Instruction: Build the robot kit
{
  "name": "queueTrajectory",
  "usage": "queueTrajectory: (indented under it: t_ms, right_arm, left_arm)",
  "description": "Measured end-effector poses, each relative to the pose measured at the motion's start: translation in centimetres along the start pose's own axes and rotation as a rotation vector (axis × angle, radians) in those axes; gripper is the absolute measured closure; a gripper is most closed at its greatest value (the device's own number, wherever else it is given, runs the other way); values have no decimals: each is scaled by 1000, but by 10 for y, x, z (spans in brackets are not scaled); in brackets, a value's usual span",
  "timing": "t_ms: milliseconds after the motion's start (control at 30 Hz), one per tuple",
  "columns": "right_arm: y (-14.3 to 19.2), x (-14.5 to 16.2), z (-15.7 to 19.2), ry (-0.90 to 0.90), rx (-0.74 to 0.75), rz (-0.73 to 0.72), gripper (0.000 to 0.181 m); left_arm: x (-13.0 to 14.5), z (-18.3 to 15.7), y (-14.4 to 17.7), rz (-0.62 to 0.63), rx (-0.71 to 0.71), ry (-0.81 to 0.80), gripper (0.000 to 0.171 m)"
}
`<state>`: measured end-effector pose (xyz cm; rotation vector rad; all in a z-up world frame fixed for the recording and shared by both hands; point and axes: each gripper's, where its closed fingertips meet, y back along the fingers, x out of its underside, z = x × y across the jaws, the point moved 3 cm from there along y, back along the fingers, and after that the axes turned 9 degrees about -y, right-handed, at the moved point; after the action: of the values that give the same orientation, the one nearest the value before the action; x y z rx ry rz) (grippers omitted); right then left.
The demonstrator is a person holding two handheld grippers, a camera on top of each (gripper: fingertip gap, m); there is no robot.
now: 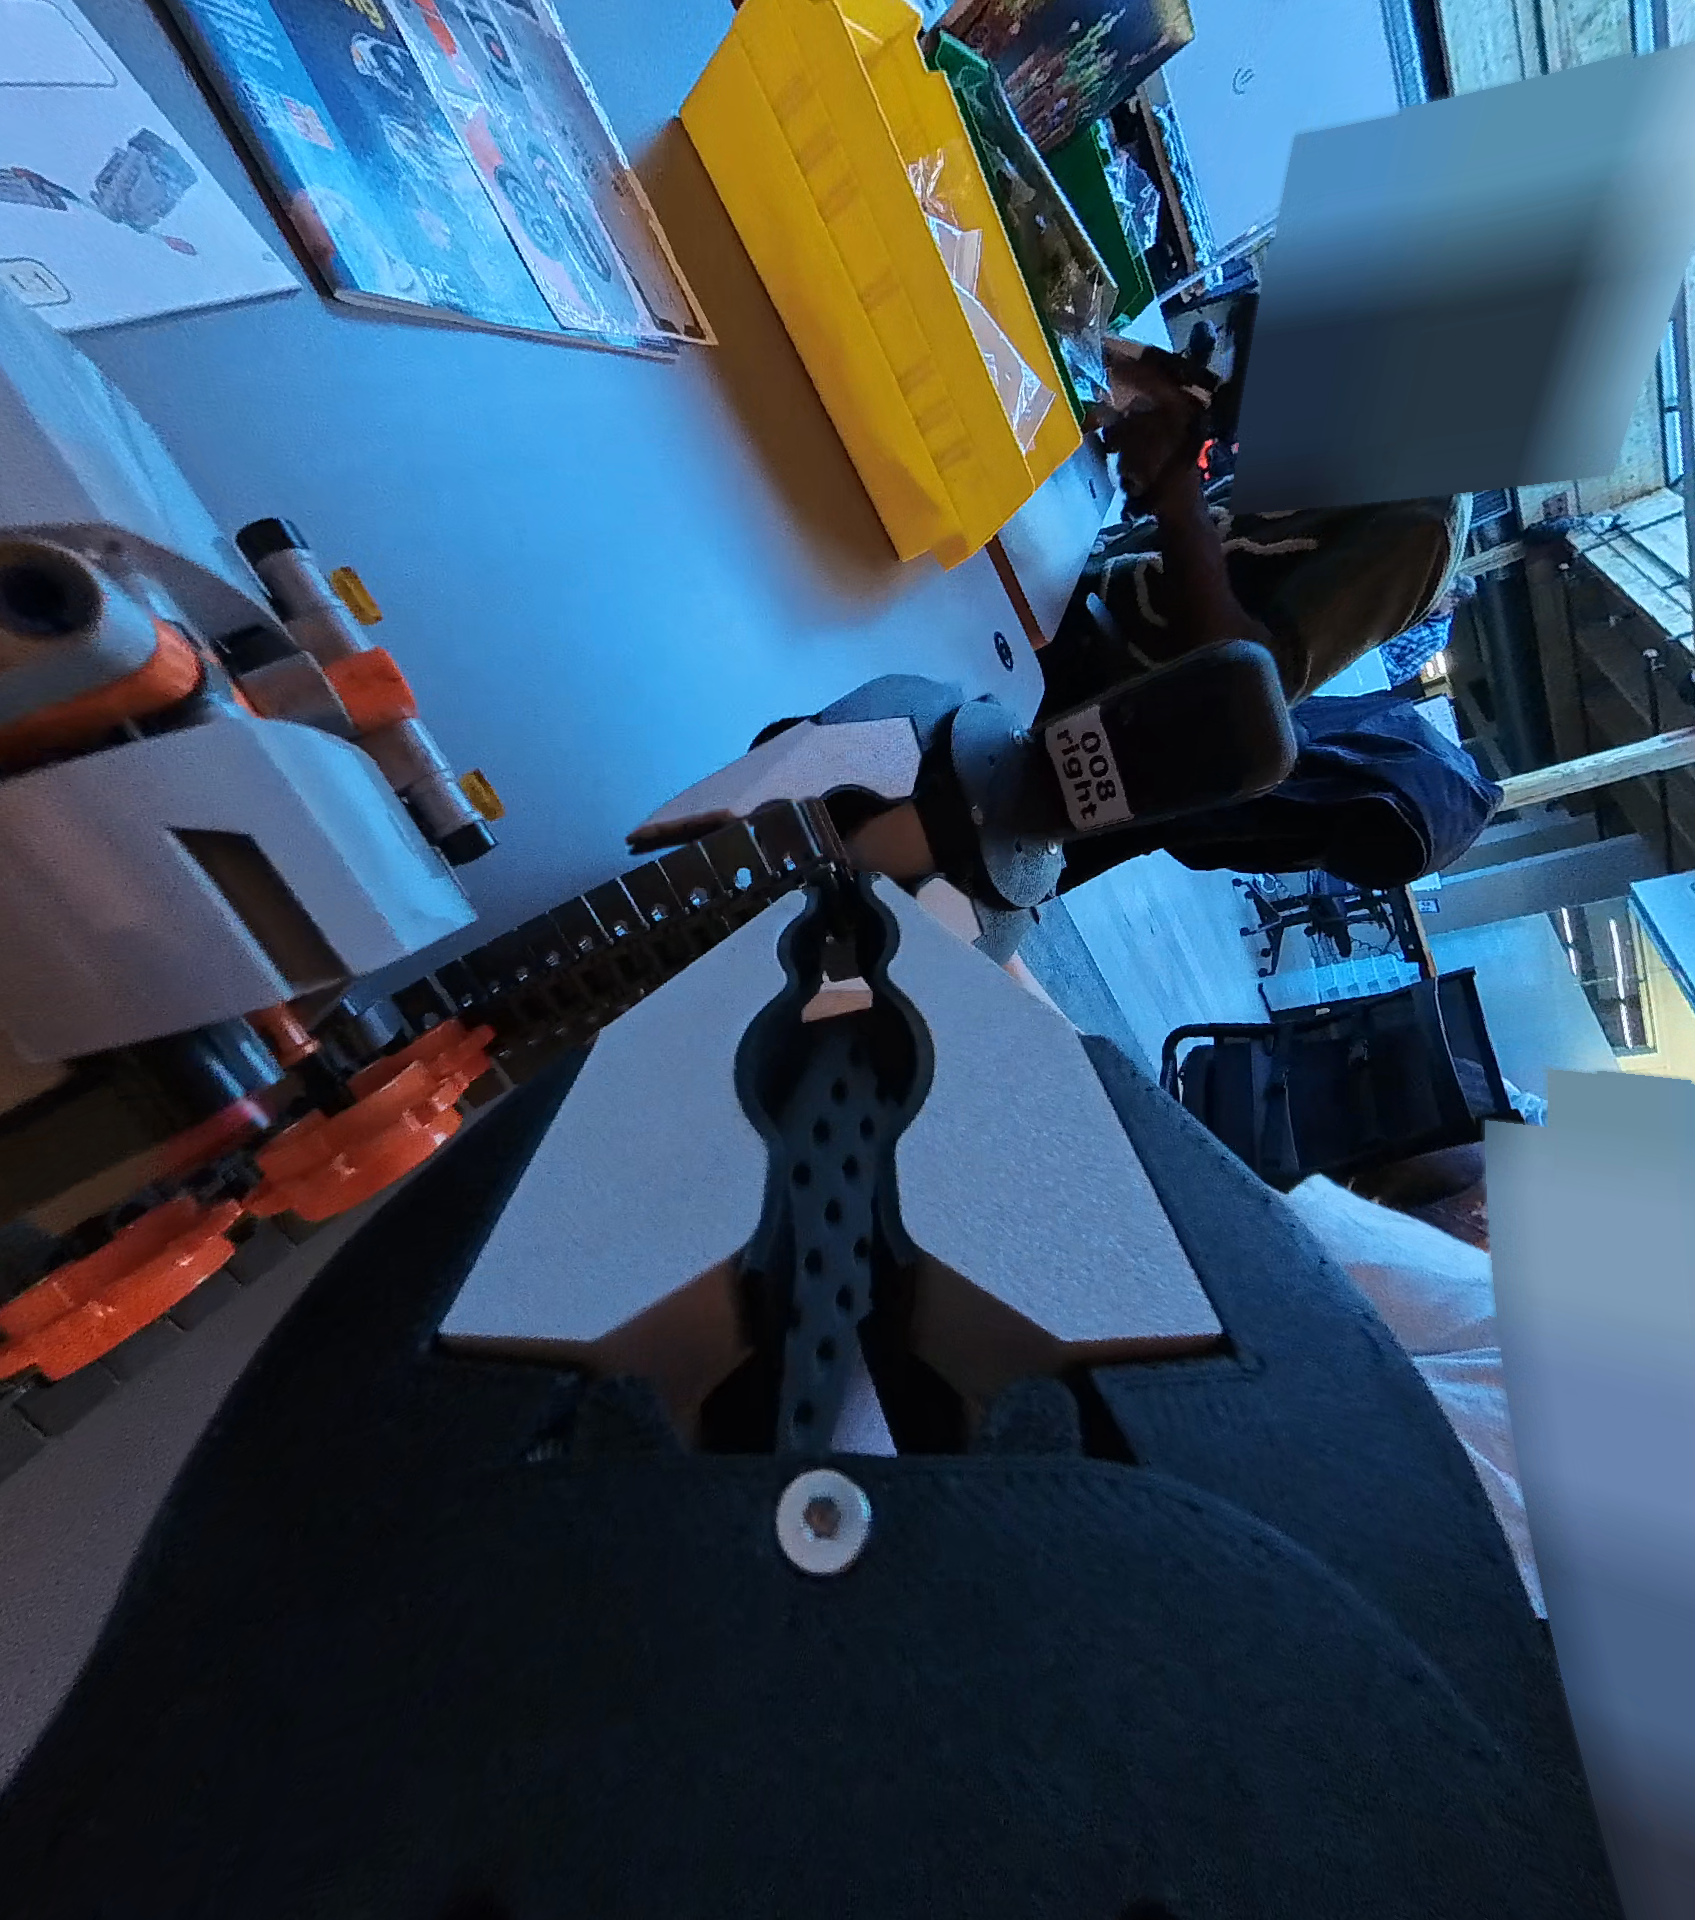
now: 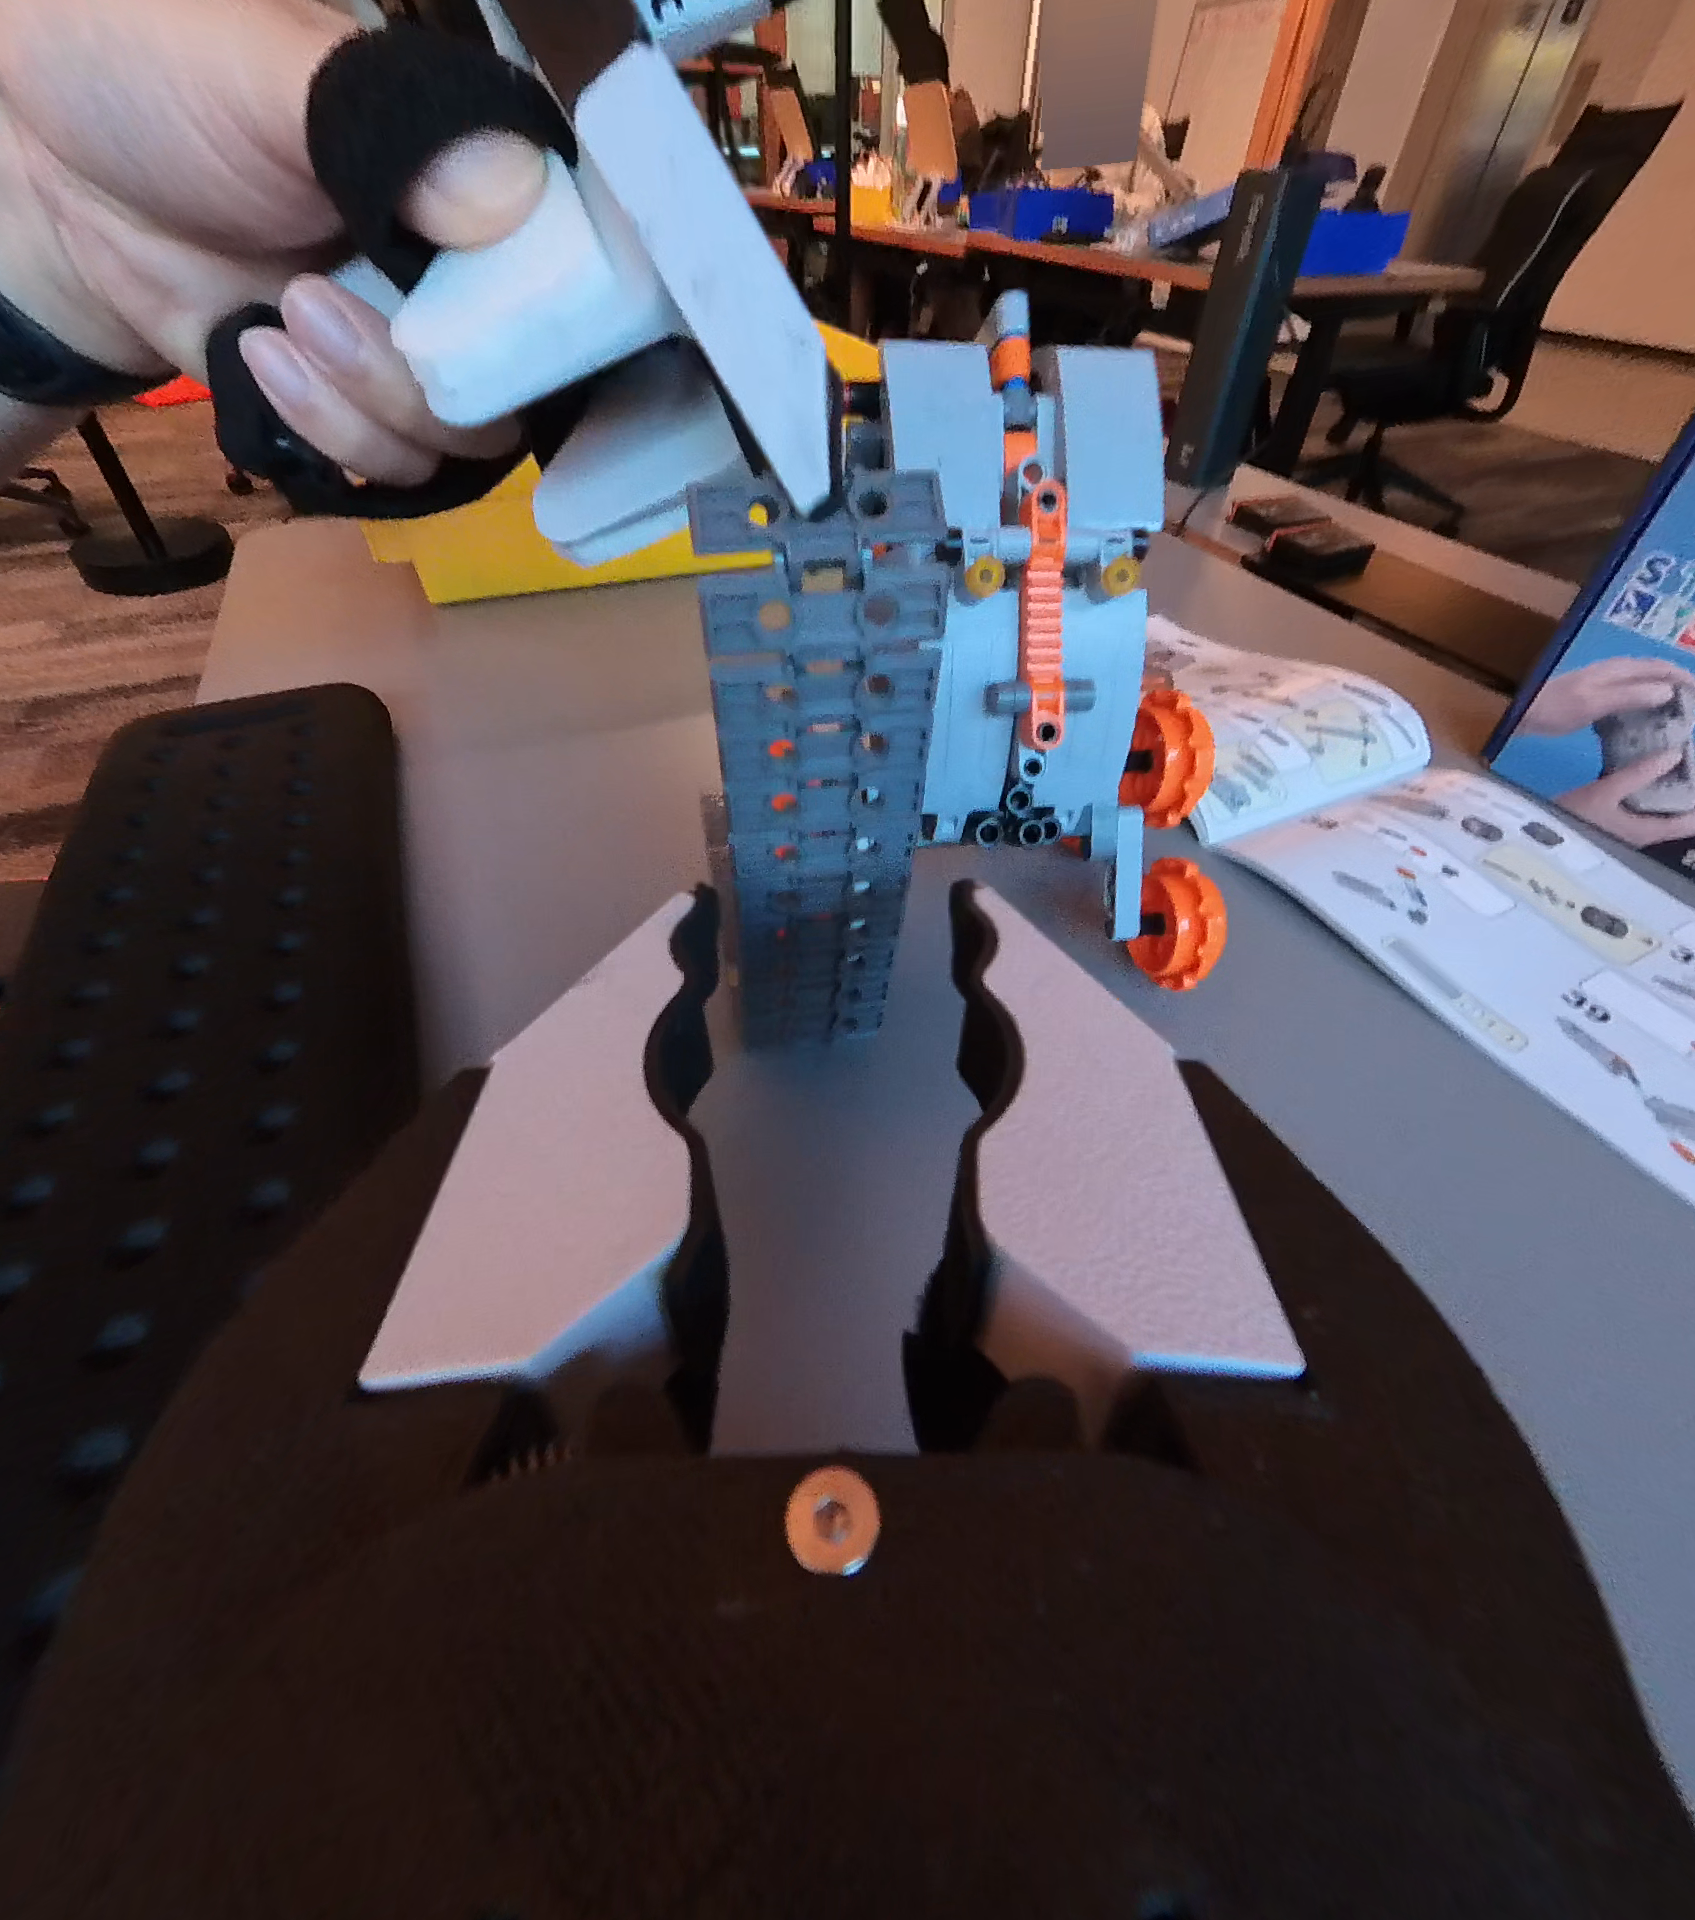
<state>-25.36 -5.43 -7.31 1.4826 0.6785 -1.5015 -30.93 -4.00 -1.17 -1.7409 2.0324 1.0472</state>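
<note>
A grey, white and orange brick-built tracked vehicle point(image 2: 1019, 623) is standing on end on a grey table point(image 2: 1445, 1299), its dark link track point(image 2: 822, 769) running upward and facing the right wrist camera. The left gripper point(image 2: 801, 499) is reaching down from above, its fingers clenched on the top end of the track; in the left wrist view the pads are meeting at that end link point(image 1: 801, 842). A hand point(image 2: 199, 208) in a black fingerless glove is holding this gripper. The right gripper point(image 2: 832, 914) is sitting low on the table just in front of the track's base, fingers spread apart and grasping nothing. Orange wheels point(image 2: 1170, 831) are projecting from the vehicle's side. An open instruction booklet point(image 2: 1508, 935) and a blue printed box point(image 2: 1674, 644) are lying to the right; their lettering is left unread. A yellow bin point(image 1: 874, 270) is sitting farther back.
</note>
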Motion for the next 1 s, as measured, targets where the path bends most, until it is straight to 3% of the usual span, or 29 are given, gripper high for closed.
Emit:
queueTrajectory:
  t_ms: [233,600,1000]
  right_arm:
    - [-10,12,-1,-49,8,73,156]
    - [-28,24,4,5,-11,167,168]
    - [-35,22,3,-37,-45,171,168]
  left_arm:
    - [0,4,8,-14,24,7,169]
    - [1,12,21,-28,18,10,169]
    - [6,20,37,-62,15,31,169]
